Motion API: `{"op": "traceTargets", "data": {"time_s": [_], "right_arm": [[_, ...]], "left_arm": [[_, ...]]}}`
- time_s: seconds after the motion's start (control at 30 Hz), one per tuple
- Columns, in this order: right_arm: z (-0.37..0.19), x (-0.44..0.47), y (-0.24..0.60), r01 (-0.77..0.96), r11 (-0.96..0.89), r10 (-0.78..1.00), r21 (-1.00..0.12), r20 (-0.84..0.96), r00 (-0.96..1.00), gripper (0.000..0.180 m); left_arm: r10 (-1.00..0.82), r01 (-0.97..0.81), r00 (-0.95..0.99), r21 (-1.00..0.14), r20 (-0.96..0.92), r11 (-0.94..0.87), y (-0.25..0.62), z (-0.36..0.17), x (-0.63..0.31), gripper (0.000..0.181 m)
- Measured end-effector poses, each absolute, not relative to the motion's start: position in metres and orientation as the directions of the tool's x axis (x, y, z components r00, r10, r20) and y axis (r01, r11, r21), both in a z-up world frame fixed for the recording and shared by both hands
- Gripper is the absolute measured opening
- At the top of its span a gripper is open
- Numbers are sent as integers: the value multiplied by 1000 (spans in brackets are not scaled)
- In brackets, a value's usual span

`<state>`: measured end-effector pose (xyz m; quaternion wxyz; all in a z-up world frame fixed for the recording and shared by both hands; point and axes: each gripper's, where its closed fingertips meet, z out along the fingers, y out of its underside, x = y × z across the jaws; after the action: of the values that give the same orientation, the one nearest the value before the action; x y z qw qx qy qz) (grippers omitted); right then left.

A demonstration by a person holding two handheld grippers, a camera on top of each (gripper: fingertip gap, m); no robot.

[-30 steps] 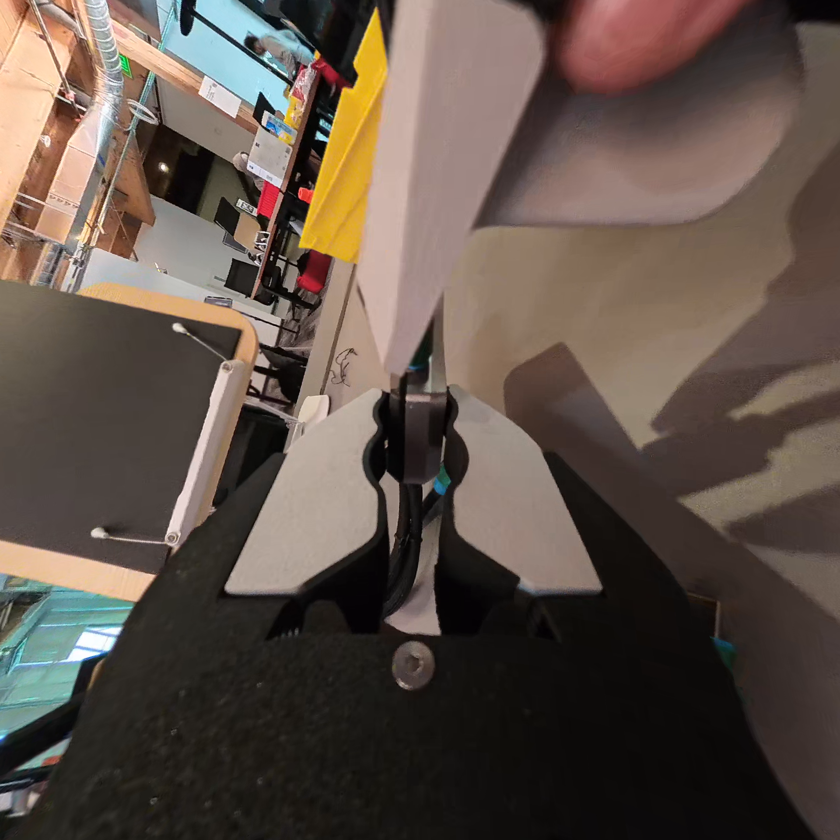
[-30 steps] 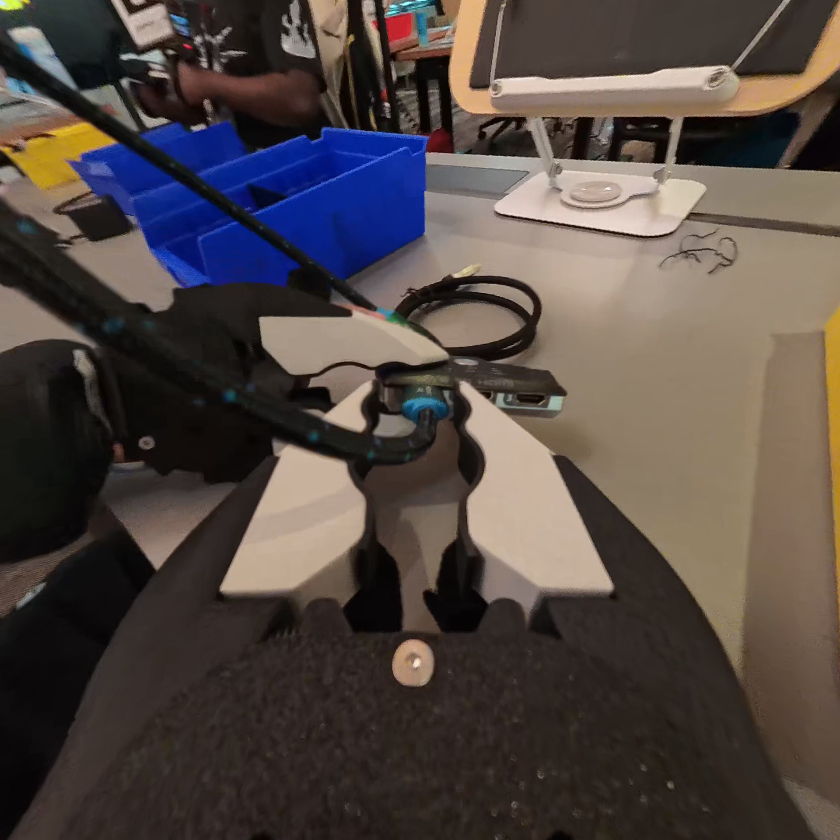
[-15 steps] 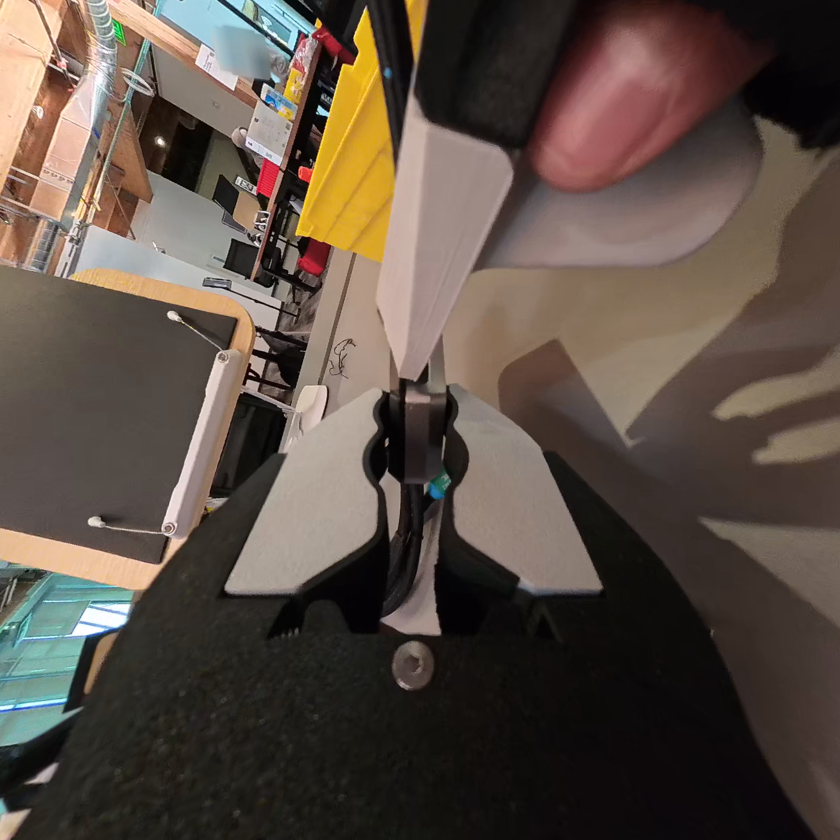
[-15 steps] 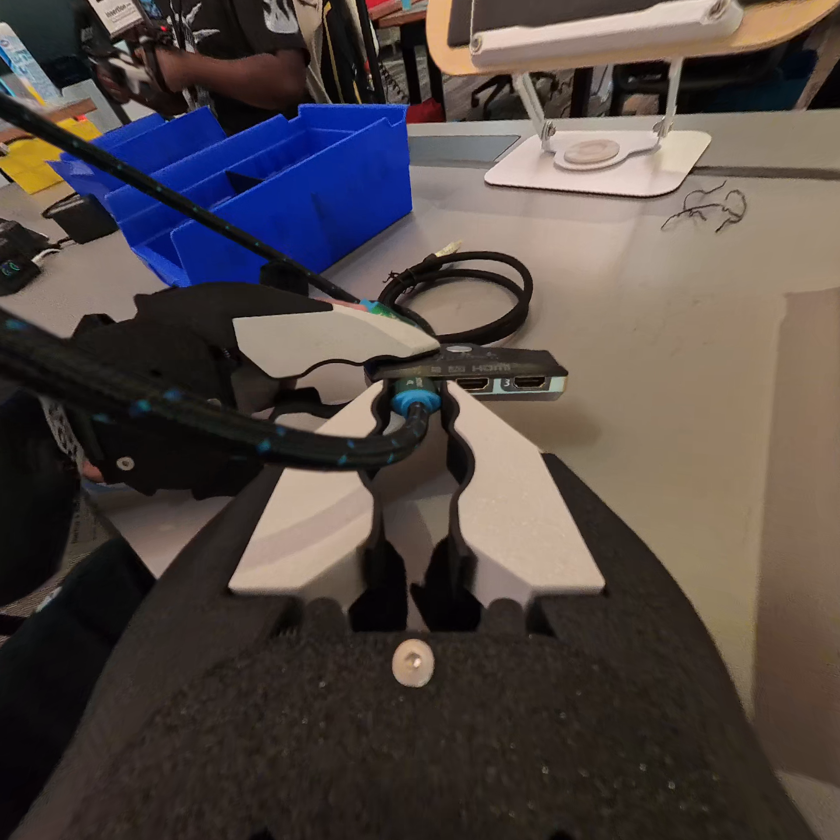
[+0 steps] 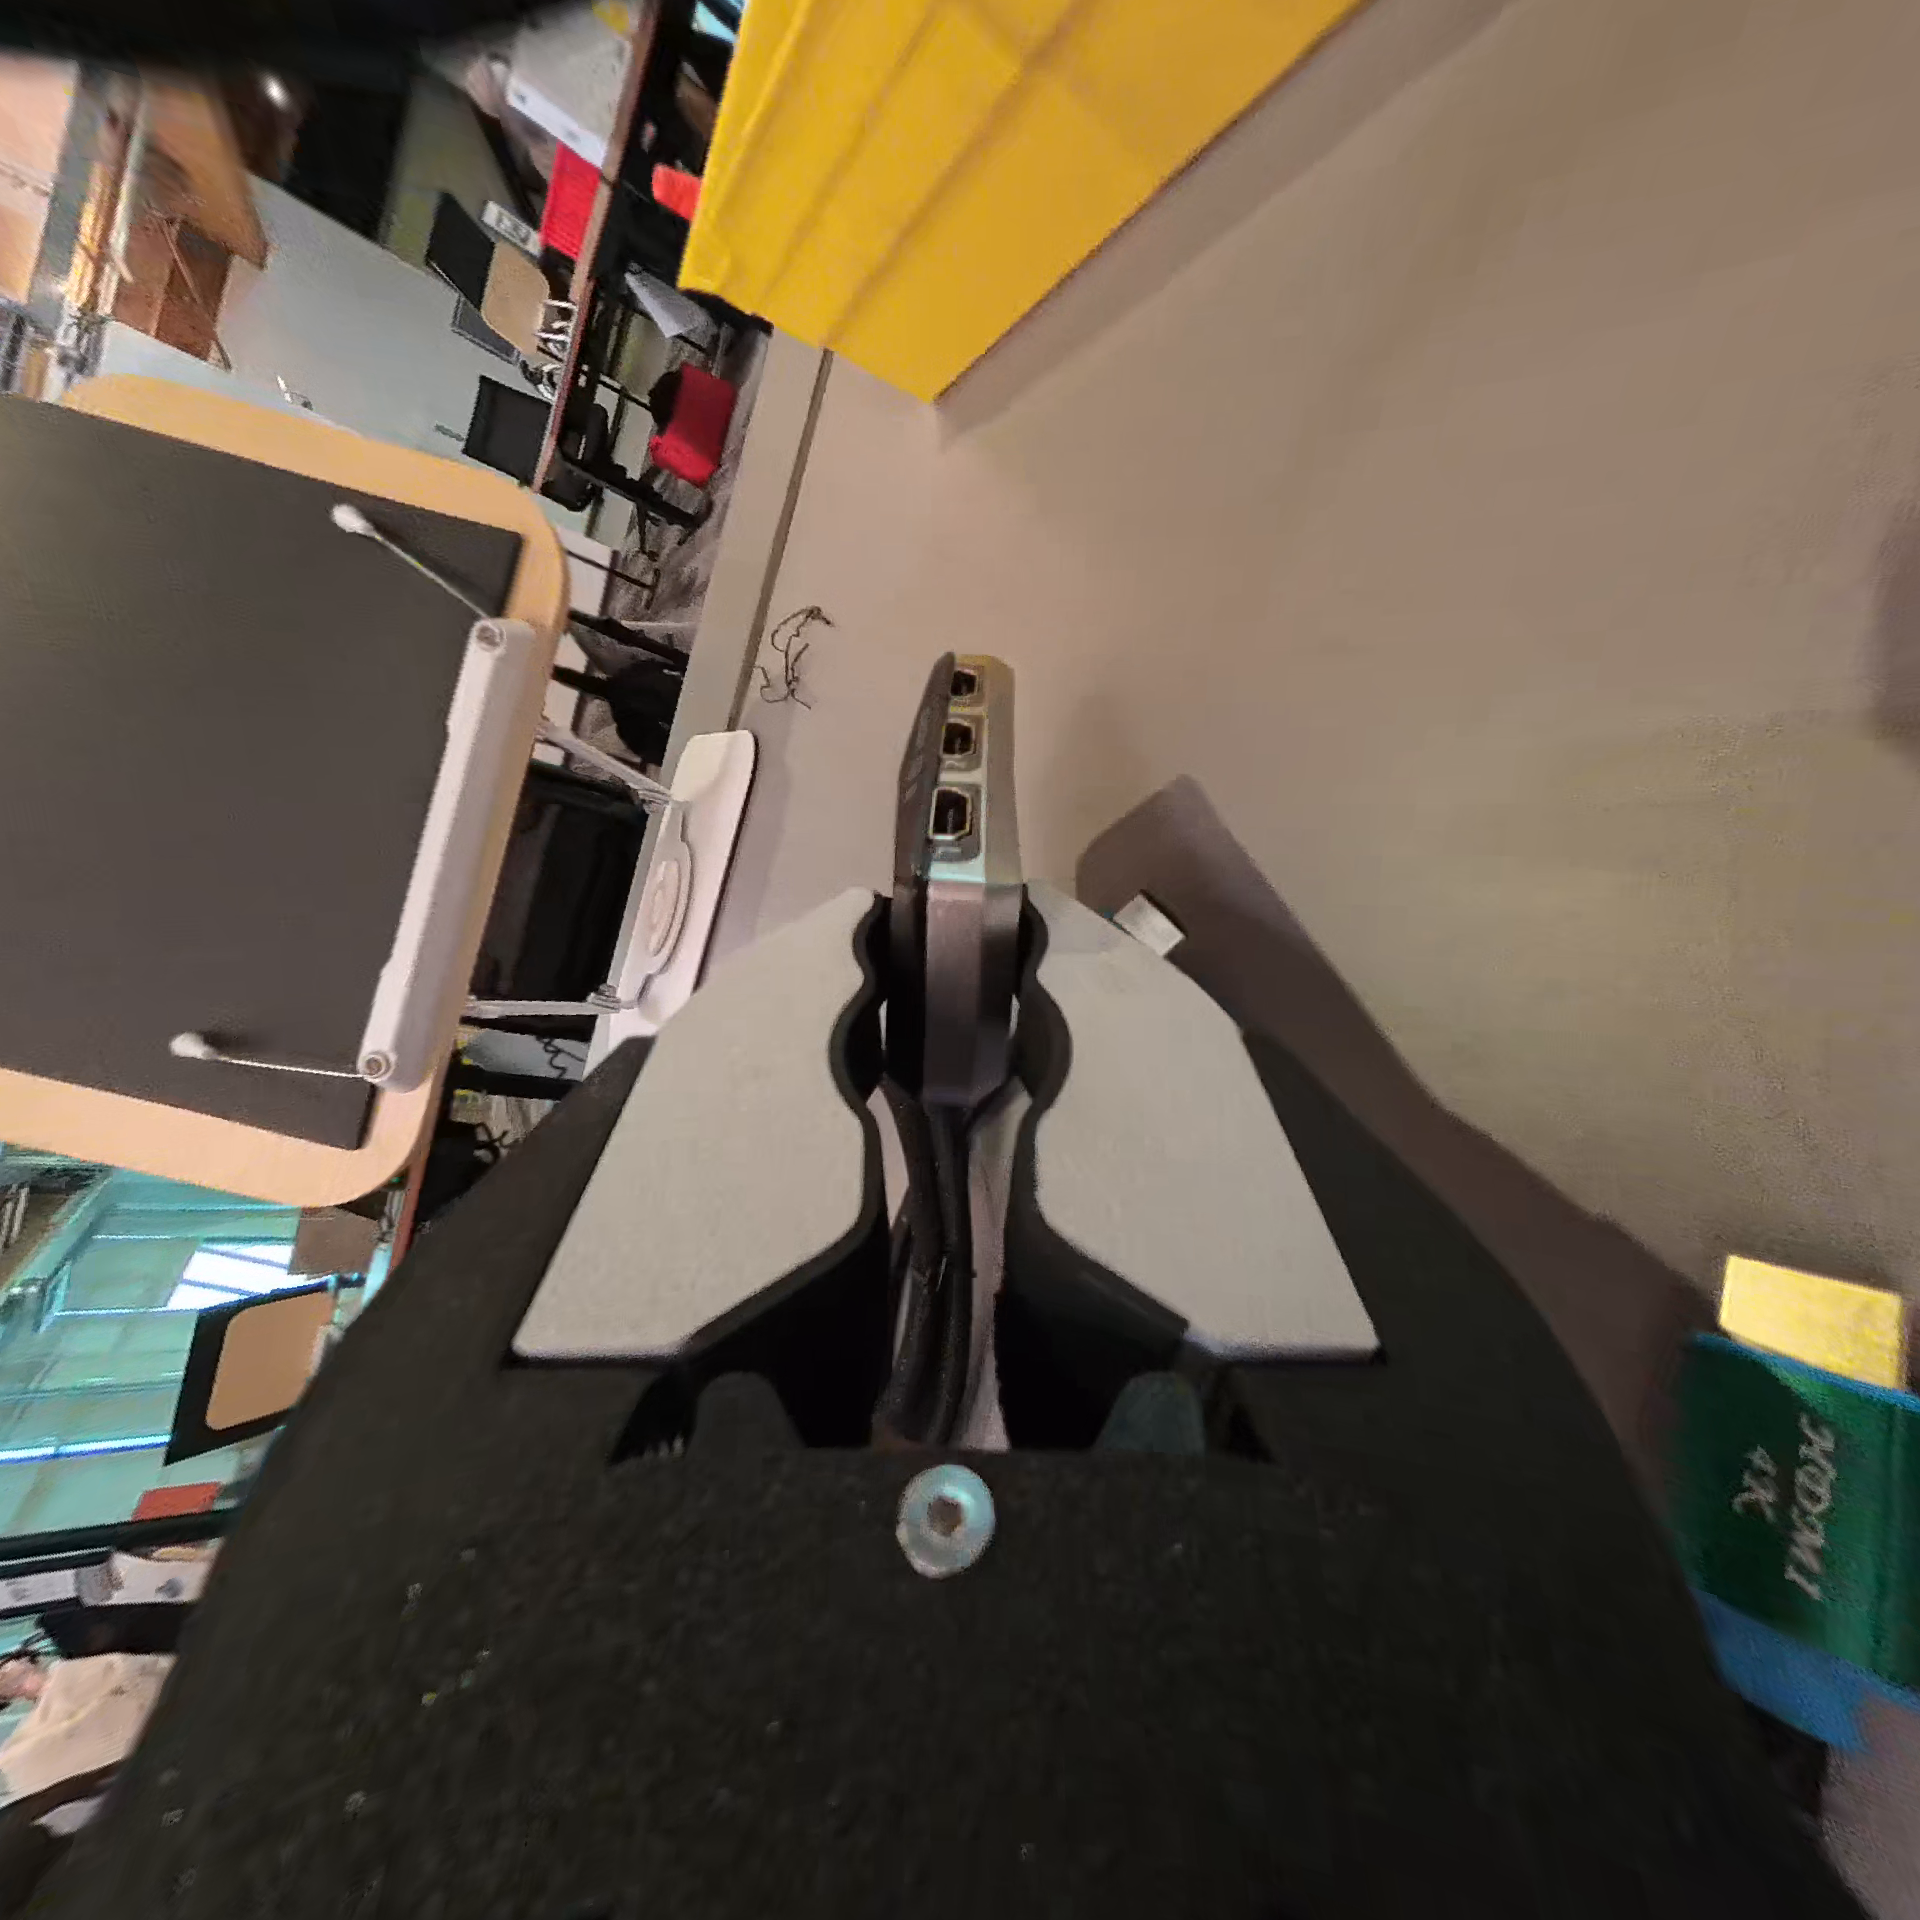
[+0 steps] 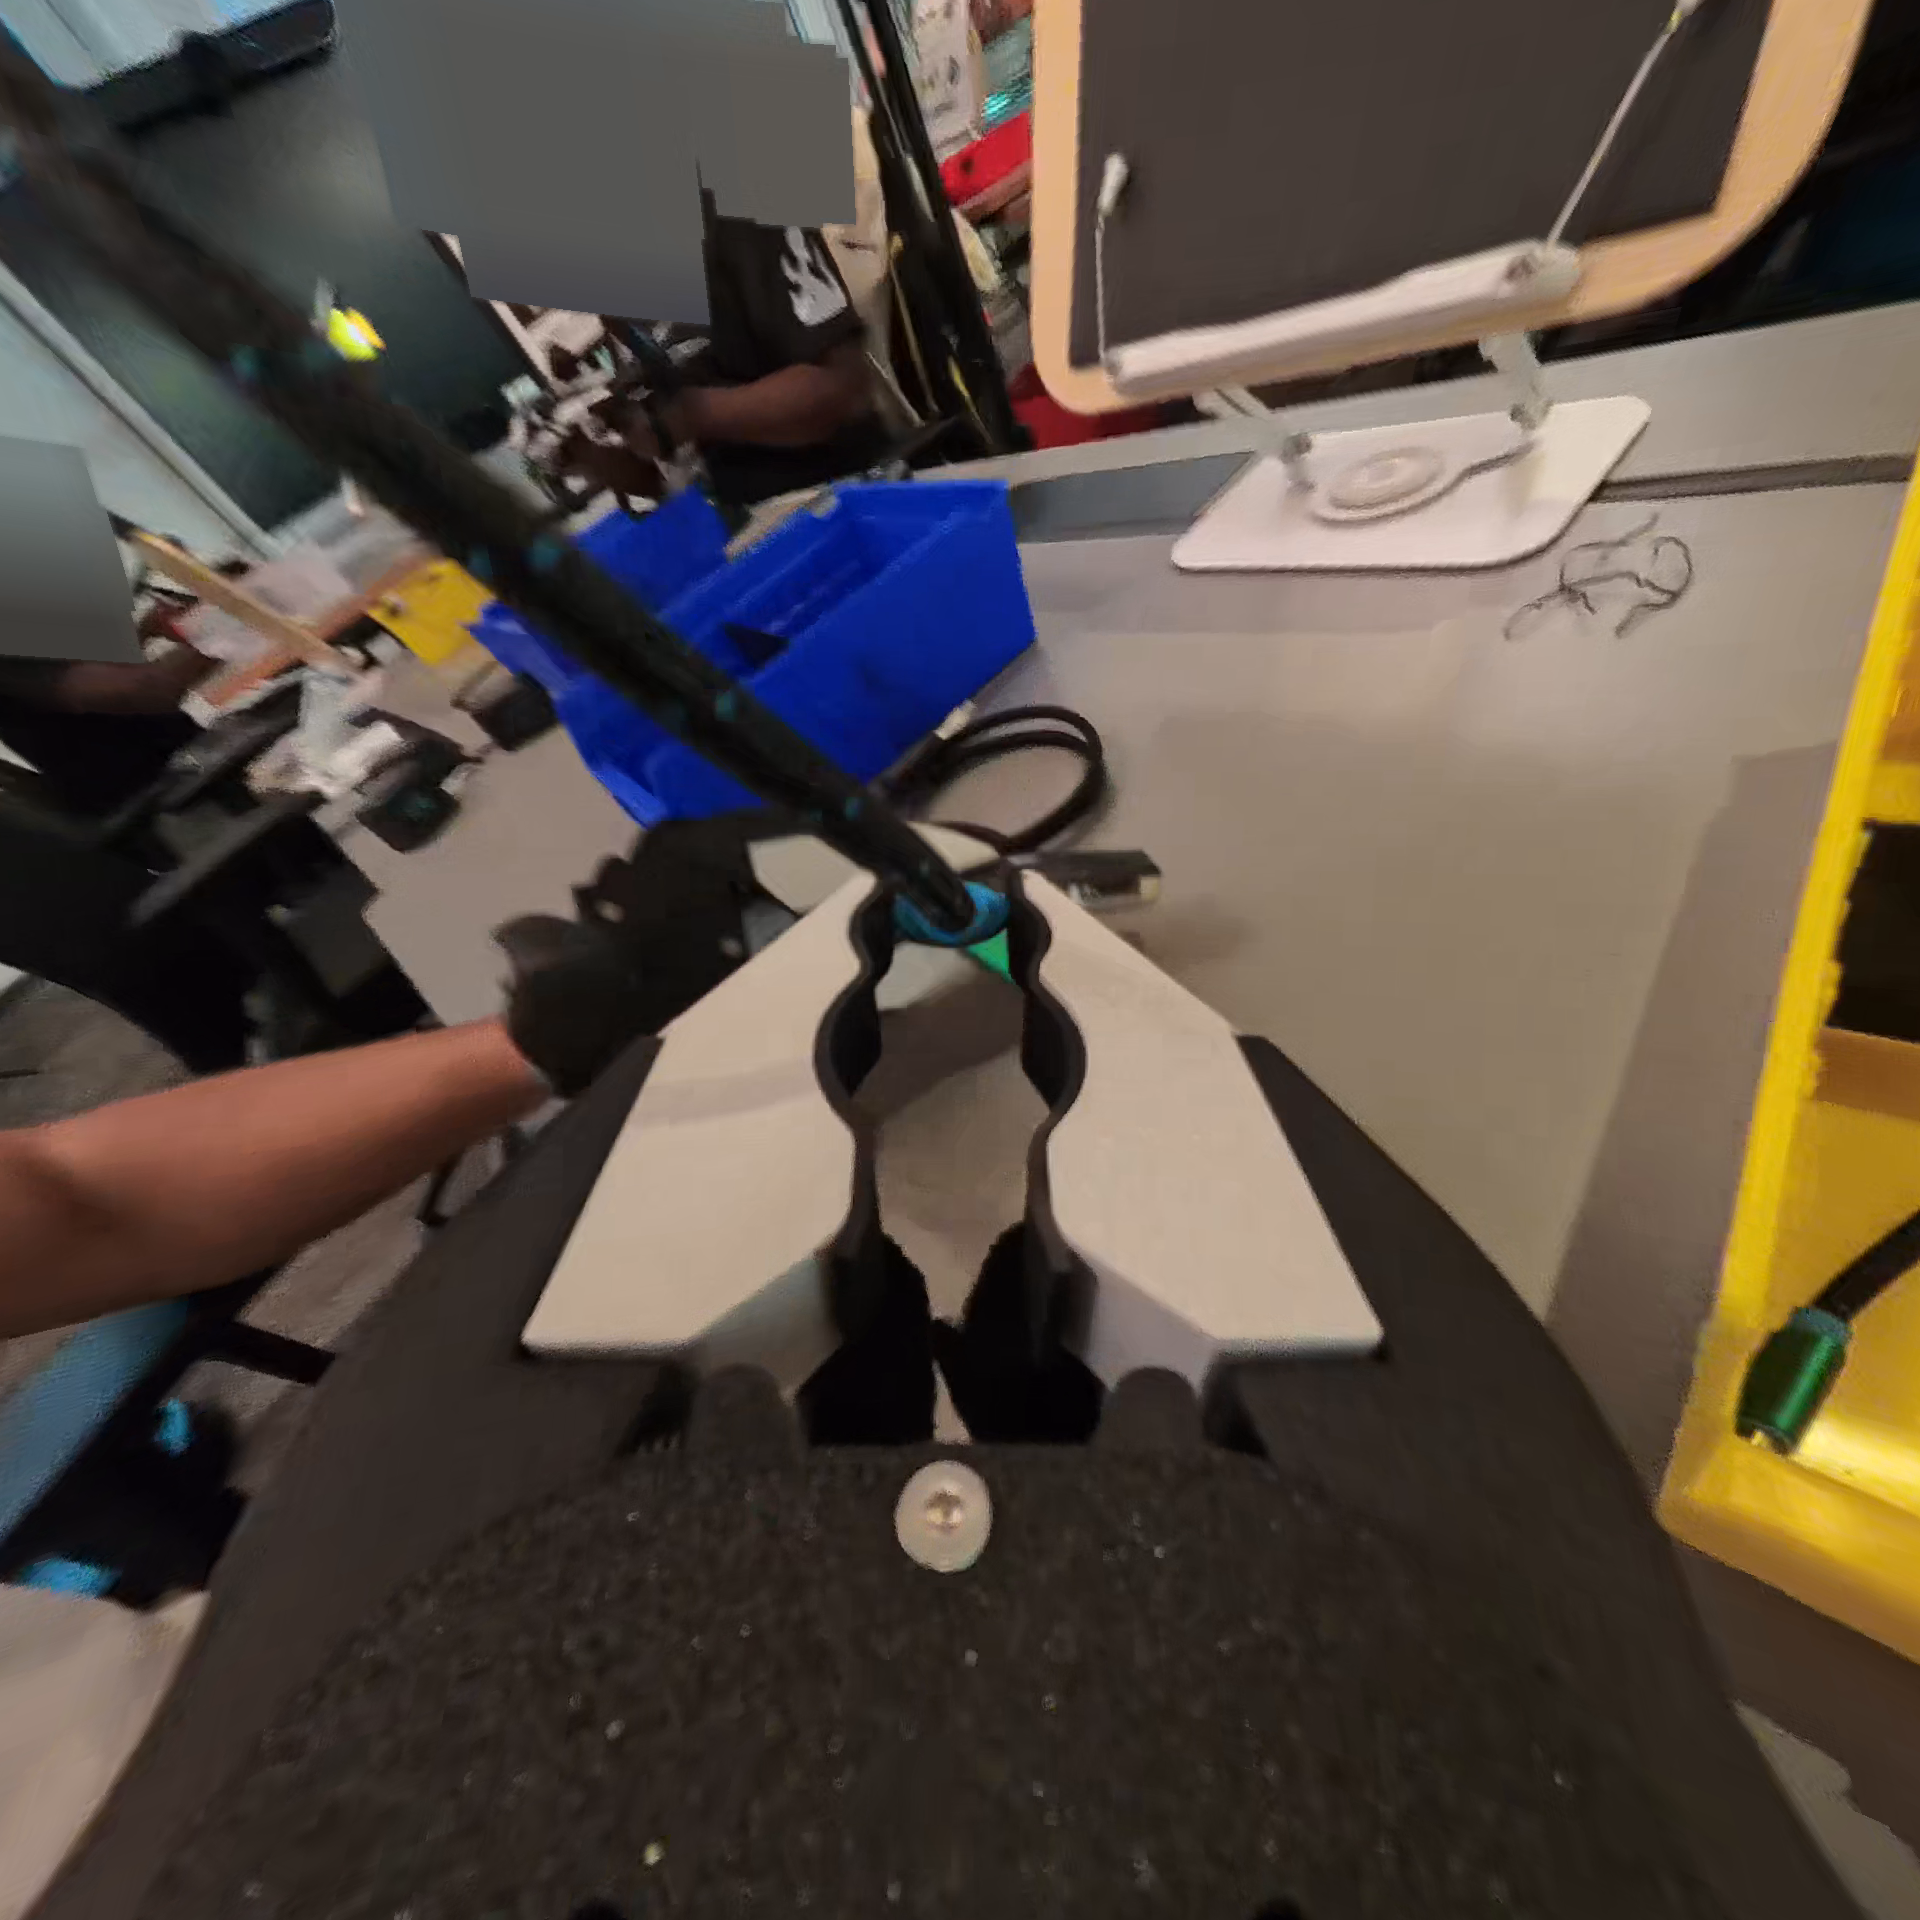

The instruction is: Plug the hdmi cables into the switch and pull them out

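Left gripper (image 5: 954,914) clamps the HDMI switch (image 5: 956,821); right gripper (image 6: 943,914) grips the braided cable's blue plug (image 6: 940,920), the switch just beyond it.

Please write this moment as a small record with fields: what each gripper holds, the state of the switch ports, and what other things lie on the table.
left gripper: shut on the HDMI switch, gripped at its near end
switch ports: three visible in the left wrist view, all empty
right gripper: shut on the blue-collared plug of the braided HDMI cable, apart from the switch
table: coiled black cable, blue bin, white stand, yellow bin at the right
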<state>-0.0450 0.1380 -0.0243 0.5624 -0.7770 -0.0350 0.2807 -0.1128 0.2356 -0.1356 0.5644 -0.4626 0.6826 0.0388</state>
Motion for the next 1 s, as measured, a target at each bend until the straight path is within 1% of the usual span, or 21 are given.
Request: {"op": "traceTargets", "data": {"time_s": [0.07,0.13,0.23,0.37,0.4,0.47,0.5,0.57,0.63,0.67,0.7,0.77,0.83,0.93,1.0], "right_arm": [[1,-36,133,-263,-361,384,-895,-400,832,21],[20,-15,130,-223,-360,356,-906,-354,865,21],[40,44,124,-183,-340,221,-922,-268,938,21],[28,123,109,-167,-441,23,-882,-198,980,21],[26,143,107,-160,-439,-34,-884,-162,986,21],[15,179,104,-79,-440,-128,-895,-25,991,21],[5,196,104,-18,-462,-174,-887,71,982,21],[-13,226,104,152,-510,-264,-847,323,909,21],[-33,244,100,280,-616,-299,-736,547,782,20],[-42,246,99,328,-662,-283,-674,629,724,20],[-51,244,98,354,-691,-253,-630,670,698,20],[-73,235,95,329,-737,-188,-591,647,739,20],[-93,224,90,268,-778,-128,-569,560,819,21],[-109,207,76,248,-821,-29,-514,472,881,21],[-110,196,67,246,-823,-11,-513,446,895,23]], "left_arm": [[-603,-675,68,-482,-795,559,236,-135,-113,21],[-631,-671,80,-510,-772,538,237,-132,-113,21],[-663,-662,103,-548,-742,511,239,-127,-116,21],[-663,-674,83,-533,-744,512,237,-129,-117,21],[-657,-673,82,-528,-750,518,236,-129,-116,21],[-657,-678,67,-518,-751,522,234,-131,-115,21],[-655,-677,67,-517,-752,524,233,-131,-114,21],[-661,-672,67,-524,-747,523,231,-130,-113,21],[-665,-674,66,-525,-744,520,230,-130,-112,21],[-665,-674,65,-525,-744,521,230,-129,-112,21],[-668,-673,63,-526,-742,521,229,-129,-112,21],[-672,-672,58,-527,-738,520,229,-130,-112,21],[-675,-672,55,-527,-736,520,229,-131,-112,21],[-672,-675,45,-519,-739,526,227,-132,-112,21],[-672,-674,40,-516,-740,528,227,-132,-112,21]]}}
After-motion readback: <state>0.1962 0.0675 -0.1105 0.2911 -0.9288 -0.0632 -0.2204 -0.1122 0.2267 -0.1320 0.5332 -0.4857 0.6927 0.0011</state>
